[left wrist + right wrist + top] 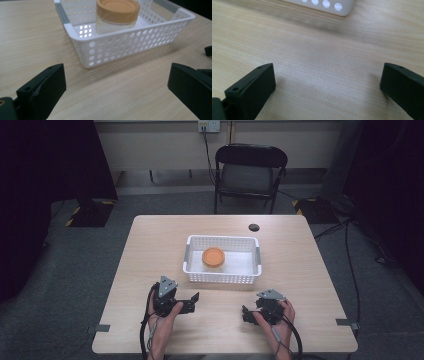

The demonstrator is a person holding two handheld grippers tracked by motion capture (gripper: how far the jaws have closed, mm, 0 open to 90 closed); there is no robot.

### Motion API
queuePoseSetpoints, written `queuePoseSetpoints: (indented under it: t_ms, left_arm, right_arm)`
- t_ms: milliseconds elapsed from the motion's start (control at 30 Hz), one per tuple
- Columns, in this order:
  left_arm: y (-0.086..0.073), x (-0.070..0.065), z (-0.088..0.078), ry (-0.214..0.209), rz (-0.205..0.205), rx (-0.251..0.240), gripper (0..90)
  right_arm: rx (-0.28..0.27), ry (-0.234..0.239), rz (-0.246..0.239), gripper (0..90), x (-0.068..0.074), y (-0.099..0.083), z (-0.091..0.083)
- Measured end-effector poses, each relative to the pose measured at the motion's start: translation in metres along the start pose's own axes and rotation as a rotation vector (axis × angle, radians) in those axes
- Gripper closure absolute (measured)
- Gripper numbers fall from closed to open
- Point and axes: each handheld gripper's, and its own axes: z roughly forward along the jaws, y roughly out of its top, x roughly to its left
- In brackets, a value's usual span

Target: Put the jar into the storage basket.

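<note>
A pale wood worktop (150, 245) is seen from above, with a white perforated basket (222, 276) set near its centre. A clear jar with an orange lid (213, 256) stands upright inside the basket, toward its left half, apart from the walls. A small black disc (254, 227) lies on the worktop at 1 o'clock from the basket, near the far edge.

The left claw (189, 303) is held low at 7 o'clock from the basket, just off its near-left corner; its jaws are spread wide and nothing is gripped. In the left gripper view the basket (130, 47) corner and the jar (117, 17) are framed between the jaws, with bare wood in the gap.

The right claw (246, 314) is held at 5 o'clock from the basket, jaws also spread wide and empty. In the right gripper view bare worktop (317, 62) lies between the jaws, and the basket (329, 5) edge is seen at 12 o'clock.

Open worktop is left on both sides of the basket and along the near edge between the hands. A black folding chair (250, 172) stands beyond the far edge.
</note>
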Motion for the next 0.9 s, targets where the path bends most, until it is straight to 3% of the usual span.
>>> queuePoseSetpoints:
  t_ms: [67,433,733,900]
  left_arm:
    - [-0.003,0.001,0.002,-0.009,-0.018,0.004,1.7]
    - [-0.018,0.002,0.009,0.04,-0.012,0.04,1.7]
    - [-0.031,0.0,0.018,0.054,-0.027,0.094,1.8]
    - [-0.033,-0.001,0.021,0.083,-0.021,0.127,2.2]
  right_arm:
    - [0.0,0.0,0.0,0.0,0.0,0.0,0.0]
    - [0.0,0.0,0.0,0.0,0.0,0.0,0.0]
    - [0.0,0.0,0.0,0.0,0.0,0.0,0.0]
    - [0.0,0.0,0.001,0.0,0.0,0.0,0.0]
